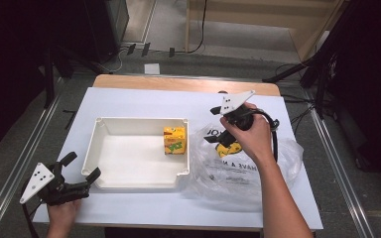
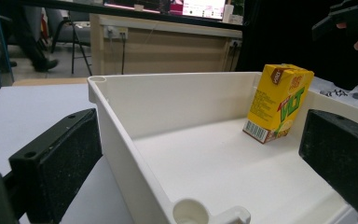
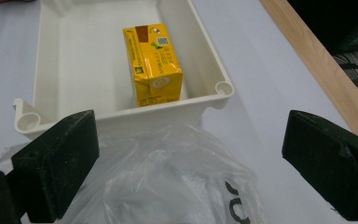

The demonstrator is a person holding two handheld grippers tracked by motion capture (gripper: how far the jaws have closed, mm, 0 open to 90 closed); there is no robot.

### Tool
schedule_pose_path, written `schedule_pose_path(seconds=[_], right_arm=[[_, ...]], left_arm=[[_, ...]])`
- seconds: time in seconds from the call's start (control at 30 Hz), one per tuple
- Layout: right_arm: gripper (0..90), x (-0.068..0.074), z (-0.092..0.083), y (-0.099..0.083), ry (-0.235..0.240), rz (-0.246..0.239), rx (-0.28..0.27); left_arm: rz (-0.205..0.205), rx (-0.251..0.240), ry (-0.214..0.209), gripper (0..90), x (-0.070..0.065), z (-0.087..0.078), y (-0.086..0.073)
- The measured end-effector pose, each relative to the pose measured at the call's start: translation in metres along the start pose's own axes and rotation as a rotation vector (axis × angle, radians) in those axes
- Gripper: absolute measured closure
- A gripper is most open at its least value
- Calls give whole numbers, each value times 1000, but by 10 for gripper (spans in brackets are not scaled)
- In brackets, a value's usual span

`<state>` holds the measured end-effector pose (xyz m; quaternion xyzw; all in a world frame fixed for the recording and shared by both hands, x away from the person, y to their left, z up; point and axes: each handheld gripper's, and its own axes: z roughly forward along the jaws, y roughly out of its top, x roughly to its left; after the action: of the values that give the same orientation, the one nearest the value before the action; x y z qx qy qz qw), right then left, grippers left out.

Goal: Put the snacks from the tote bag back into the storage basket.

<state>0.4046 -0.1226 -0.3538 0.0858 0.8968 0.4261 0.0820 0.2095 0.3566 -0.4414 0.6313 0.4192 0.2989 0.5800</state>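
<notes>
a white tray (image 1: 95, 148) sits on the white sheet covering the counter (image 1: 139, 101), and a yellow juice carton (image 1: 174, 140) stands upright inside it, close against the wall on the person's right and toward the far corner. in the left gripper view the carton (image 2: 279, 103) leans a little in the frame, its green lettering and barcode facing the camera, with bare tray floor (image 2: 223, 172) in front of it. just beside the tray on the person's right lies a crumpled clear plastic bag (image 1: 283, 163) with black print, touching or almost touching the tray's wall; something yellow shows through it under the right hand. the right tool (image 1: 222, 141) hangs over the bag, held in the person's right hand (image 1: 250, 134), its grey plate pointing away from the person. in the right gripper view its jaws stand wide apart with nothing between them, the bag (image 3: 168, 182) below them and the carton (image 3: 153, 65) beyond, just behind the tray's near wall (image 3: 121, 115). the left tool (image 1: 82, 173) rests low at the near left corner of the tray, gripped by the left hand (image 1: 62, 215) at the counter's front edge. its jaws are also spread, and in the left gripper view they straddle the tray's corner, one jaw outside the wall, the other over the inside, neither pressing on it.
</notes>
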Motion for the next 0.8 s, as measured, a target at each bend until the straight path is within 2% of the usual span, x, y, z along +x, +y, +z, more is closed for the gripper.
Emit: schedule_pose_path(seconds=[0.8], right_arm=[[46,3,-41,-59,-65,95,-70]], left_arm=[[-3,3,-1,0,1,0,0]])
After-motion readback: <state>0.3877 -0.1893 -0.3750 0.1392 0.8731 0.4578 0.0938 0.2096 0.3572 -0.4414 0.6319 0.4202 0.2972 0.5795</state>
